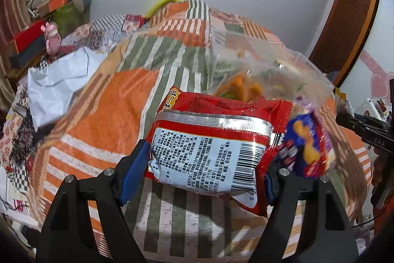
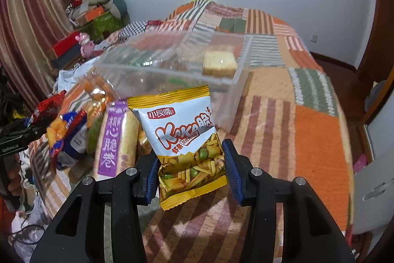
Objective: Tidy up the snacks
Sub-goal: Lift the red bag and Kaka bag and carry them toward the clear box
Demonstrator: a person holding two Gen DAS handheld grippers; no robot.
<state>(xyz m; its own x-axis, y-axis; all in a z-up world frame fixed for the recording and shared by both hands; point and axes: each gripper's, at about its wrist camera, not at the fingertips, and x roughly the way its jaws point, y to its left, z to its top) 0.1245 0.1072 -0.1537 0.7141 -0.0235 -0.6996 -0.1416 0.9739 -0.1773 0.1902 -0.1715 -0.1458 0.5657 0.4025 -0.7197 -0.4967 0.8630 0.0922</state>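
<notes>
The clear plastic bin (image 2: pixel 172 65) sits on the patchwork bedspread (image 2: pixel 307 134), toward 12 o'clock from the right gripper (image 2: pixel 190 169). Inside it, against the far right wall, lies one pale square cake-like snack (image 2: pixel 219 63); the rest of what is in the bin is too blurred through the plastic to name.

The right gripper has its blue-padded fingers (image 2: pixel 232 169) closed part-way onto the lower half of a yellow-and-white KAKA snack bag (image 2: pixel 182 137), which stands upright between them, just in front of the bin's near wall. At 9 o'clock from that bag, a purple-and-cream roll pack (image 2: pixel 115 139) leans just beside it, and further out at 9 to 10 o'clock sit a blue-and-red snack pack (image 2: pixel 71 132) and a clear pouch of orange pieces (image 2: pixel 96 88).

In the left wrist view, the left gripper (image 1: pixel 204 169) clamps a red noodle-style packet (image 1: pixel 209 147), its printed back and barcode facing the camera, held above the bedspread. A blue snack pack (image 1: pixel 307 142) lies at 3 o'clock, just beside it. At 10 o'clock, well apart, white crumpled paper (image 1: pixel 56 75) rests on the bed.
</notes>
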